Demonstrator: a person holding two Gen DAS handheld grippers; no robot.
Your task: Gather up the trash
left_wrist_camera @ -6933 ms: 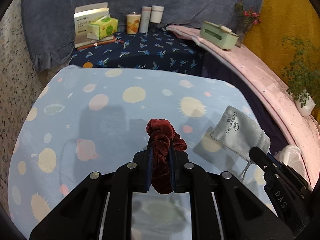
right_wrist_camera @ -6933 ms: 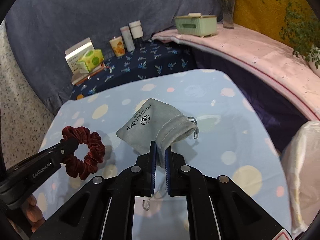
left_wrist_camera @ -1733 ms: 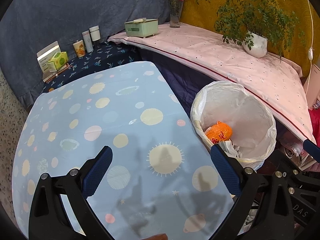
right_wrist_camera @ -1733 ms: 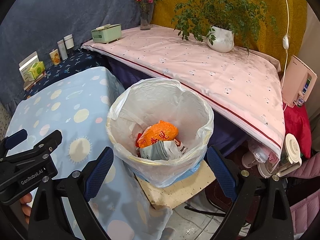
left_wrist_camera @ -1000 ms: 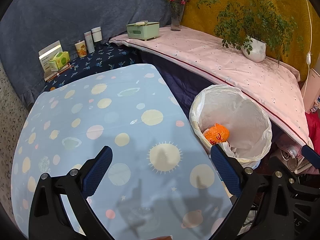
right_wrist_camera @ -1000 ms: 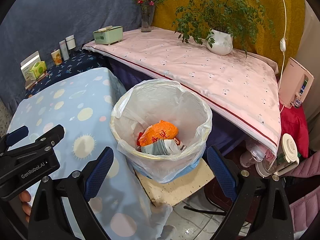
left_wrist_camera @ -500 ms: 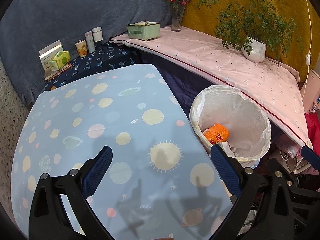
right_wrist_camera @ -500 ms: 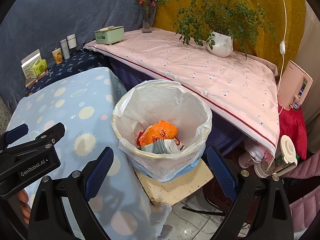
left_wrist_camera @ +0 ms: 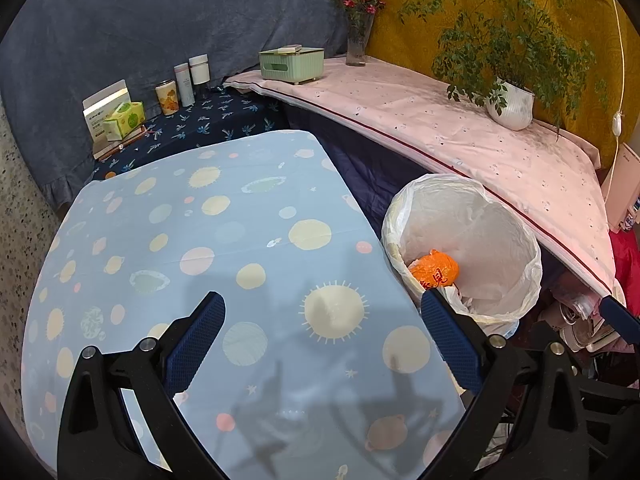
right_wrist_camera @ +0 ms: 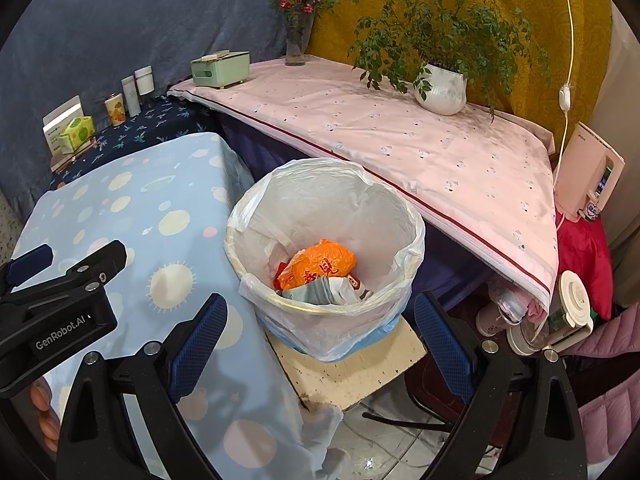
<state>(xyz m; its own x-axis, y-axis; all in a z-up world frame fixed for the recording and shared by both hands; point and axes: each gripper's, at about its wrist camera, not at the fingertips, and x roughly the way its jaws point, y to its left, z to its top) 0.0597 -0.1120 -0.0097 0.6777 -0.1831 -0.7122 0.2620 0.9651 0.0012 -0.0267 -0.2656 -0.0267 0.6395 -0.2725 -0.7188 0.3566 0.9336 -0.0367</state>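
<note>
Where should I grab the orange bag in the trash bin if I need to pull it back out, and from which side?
Grip the crumpled top of the orange bag, coming straight down through the bin's open mouth. It lies uppermost on the other wrappers, and the liner walls it in on every side, so above looks like the only free approach. Both grippers are open and empty; the right gripper sits nearest.

Potted plant [right_wrist_camera: 440, 88], flower vase [right_wrist_camera: 296, 46], green tissue box [right_wrist_camera: 220, 68] on pink-covered ledge [left_wrist_camera: 460, 136]; bottles [left_wrist_camera: 192, 76] on dark floral cloth [left_wrist_camera: 208, 124].
</note>
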